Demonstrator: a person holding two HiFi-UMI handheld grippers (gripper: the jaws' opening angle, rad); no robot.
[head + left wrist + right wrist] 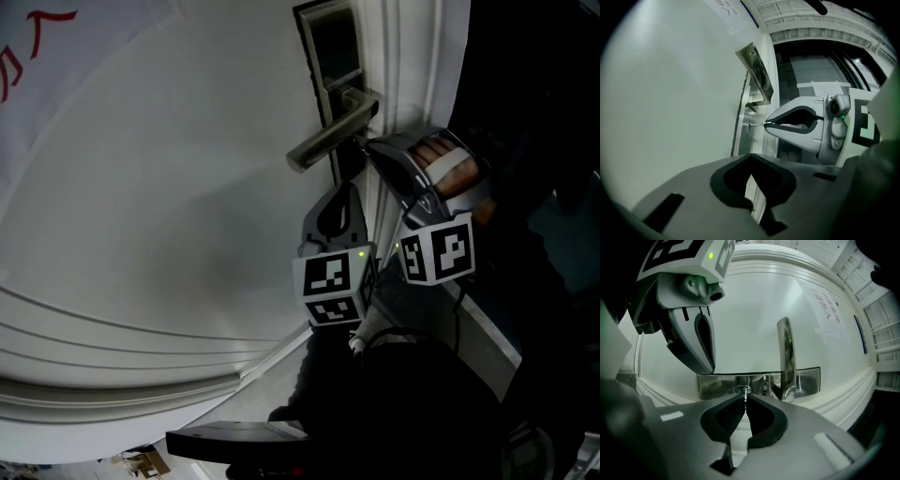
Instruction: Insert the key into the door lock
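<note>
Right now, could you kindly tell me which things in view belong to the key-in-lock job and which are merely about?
In the job:
key, pinched in the right tool
keyhole in the lock plate
door

Merely about:
left tool, shut and empty
door handle
red-lettered sheet

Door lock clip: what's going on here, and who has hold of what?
A person works at a door with a hand-held gripper in each hand. The right claw is shut on the key and has its tip at the keyhole in the lock plate, beside the door handle. How far the key has gone in cannot be told. The left claw is shut on nothing and hangs close by the lock, apart from it.
</note>
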